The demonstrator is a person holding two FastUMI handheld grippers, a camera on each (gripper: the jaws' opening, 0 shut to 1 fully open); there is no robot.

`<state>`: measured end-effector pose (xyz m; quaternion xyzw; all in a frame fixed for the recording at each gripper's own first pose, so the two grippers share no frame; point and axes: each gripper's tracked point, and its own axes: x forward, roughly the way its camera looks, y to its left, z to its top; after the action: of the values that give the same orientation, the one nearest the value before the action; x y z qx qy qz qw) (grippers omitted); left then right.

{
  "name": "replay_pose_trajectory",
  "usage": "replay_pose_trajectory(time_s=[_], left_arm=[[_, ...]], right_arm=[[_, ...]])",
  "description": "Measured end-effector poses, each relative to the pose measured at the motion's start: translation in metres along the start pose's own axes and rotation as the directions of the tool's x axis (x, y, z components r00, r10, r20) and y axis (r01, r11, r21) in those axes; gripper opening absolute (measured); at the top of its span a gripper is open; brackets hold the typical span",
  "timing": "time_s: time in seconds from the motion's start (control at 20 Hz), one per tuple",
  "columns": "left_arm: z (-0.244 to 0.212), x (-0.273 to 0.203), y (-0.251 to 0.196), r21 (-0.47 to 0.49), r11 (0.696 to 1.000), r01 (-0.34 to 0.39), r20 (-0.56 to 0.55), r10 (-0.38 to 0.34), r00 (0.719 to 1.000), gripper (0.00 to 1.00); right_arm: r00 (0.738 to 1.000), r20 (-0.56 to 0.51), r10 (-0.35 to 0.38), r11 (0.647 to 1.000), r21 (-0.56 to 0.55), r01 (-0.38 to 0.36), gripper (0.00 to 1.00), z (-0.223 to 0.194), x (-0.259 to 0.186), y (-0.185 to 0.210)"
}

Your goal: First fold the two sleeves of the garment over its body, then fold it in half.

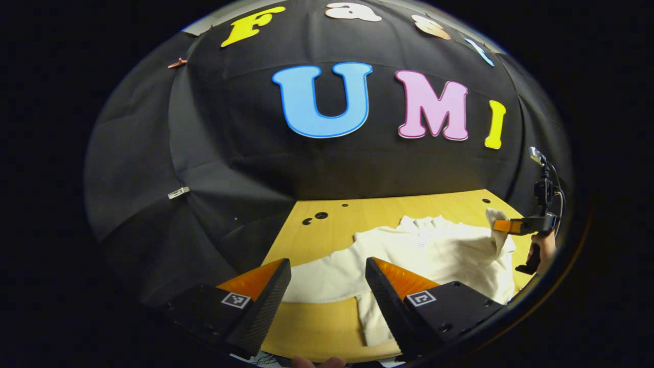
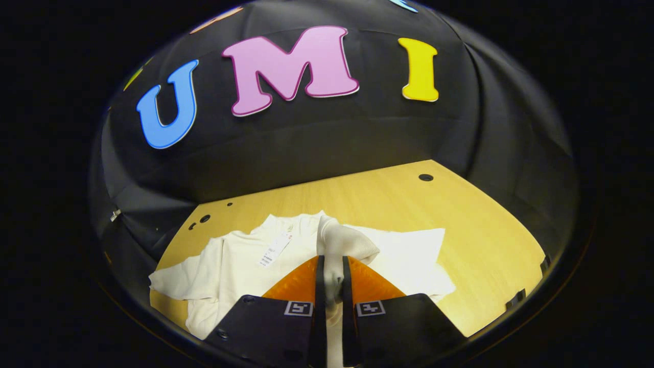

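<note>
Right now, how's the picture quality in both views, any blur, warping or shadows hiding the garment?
Left gripper view: fisheye bends the table edges; the garment is sharp and evenly lit. Right gripper view: same warping; the sleeve pinched in the right hand-held gripper blurs slightly close to the lens, and the garment's hang tag is too small to read.

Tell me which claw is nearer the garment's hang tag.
Right. The right claw is shut on the sleeve, lifted just beside the hang tag on the garment. The left claw hangs open nearer the table's front edge, farther from it.
</note>
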<state>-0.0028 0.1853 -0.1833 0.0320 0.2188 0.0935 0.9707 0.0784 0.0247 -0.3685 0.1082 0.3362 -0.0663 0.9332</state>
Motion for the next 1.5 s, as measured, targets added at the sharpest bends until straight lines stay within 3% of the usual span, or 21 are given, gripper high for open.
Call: replay_pose_trajectory(time_s=[0.25,0.7,0.85,0.9,0.95,1.0,1.05,1.1,1.15,1.2,1.25,1.4,1.45,1.5], left_arm=[[-0.020,0.011,0.040,-0.020,0.998,-0.055,-0.045,0.054,0.998,0.95],[-0.055,0.031,0.071,-0.014,0.995,-0.098,-0.101,0.096,0.990,0.95],[-0.069,0.048,0.081,0.012,0.995,-0.103,-0.115,0.104,0.988,0.95],[-0.077,0.054,0.086,0.021,0.994,-0.109,-0.124,0.111,0.986,0.95],[-0.082,0.061,0.090,0.022,0.993,-0.112,-0.132,0.114,0.985,0.95],[-0.087,0.065,0.092,0.017,0.994,-0.112,-0.143,0.114,0.983,0.95],[-0.091,0.070,0.094,0.008,0.993,-0.115,-0.152,0.114,0.982,0.95],[-0.095,0.078,0.097,-0.005,0.994,-0.113,-0.162,0.111,0.981,0.95],[-0.100,0.086,0.101,-0.019,0.994,-0.112,-0.174,0.107,0.979,0.95],[-0.106,0.095,0.106,-0.029,0.993,-0.115,-0.187,0.108,0.976,0.95],[-0.112,0.102,0.109,-0.041,0.992,-0.117,-0.202,0.106,0.974,0.95],[-0.128,0.123,0.120,-0.080,0.989,-0.127,-0.238,0.105,0.966,0.96],[-0.132,0.131,0.124,-0.087,0.987,-0.132,-0.245,0.107,0.964,0.96],[-0.140,0.138,0.128,-0.087,0.987,-0.136,-0.260,0.109,0.959,0.96]], right_arm=[[0.996,-0.088,0.027,0.999,-0.020,-0.029,0.16,-0.046,0.031,0.043],[0.978,-0.207,0.028,0.994,-0.096,-0.049,0.19,-0.104,0.062,0.070],[0.972,-0.229,0.051,0.994,-0.086,-0.073,0.27,-0.110,0.063,0.076],[0.971,-0.231,0.058,0.993,-0.084,-0.079,0.41,-0.111,0.064,0.078],[0.970,-0.235,0.070,0.993,-0.077,-0.090,0.38,-0.111,0.063,0.081],[0.967,-0.239,0.088,0.992,-0.063,-0.105,0.26,-0.112,0.062,0.087],[0.962,-0.247,0.120,0.991,-0.033,-0.132,0.49,-0.112,0.060,0.094],[0.955,-0.253,0.155,0.987,0.004,-0.159,0.54,-0.110,0.056,0.102],[0.951,-0.250,0.180,0.983,0.033,-0.178,0.80,-0.105,0.052,0.108],[0.951,-0.236,0.198,0.980,0.054,-0.190,0.72,-0.097,0.049,0.110],[0.952,-0.226,0.208,0.978,0.072,-0.197,0.78,-0.090,0.044,0.112],[0.957,-0.198,0.214,0.976,0.092,-0.199,0.86,-0.068,0.024,0.109],[0.959,-0.191,0.208,0.977,0.088,-0.194,0.72,-0.061,0.016,0.105],[0.961,-0.186,0.204,0.978,0.085,-0.191,0.87,-0.055,0.007,0.102]])
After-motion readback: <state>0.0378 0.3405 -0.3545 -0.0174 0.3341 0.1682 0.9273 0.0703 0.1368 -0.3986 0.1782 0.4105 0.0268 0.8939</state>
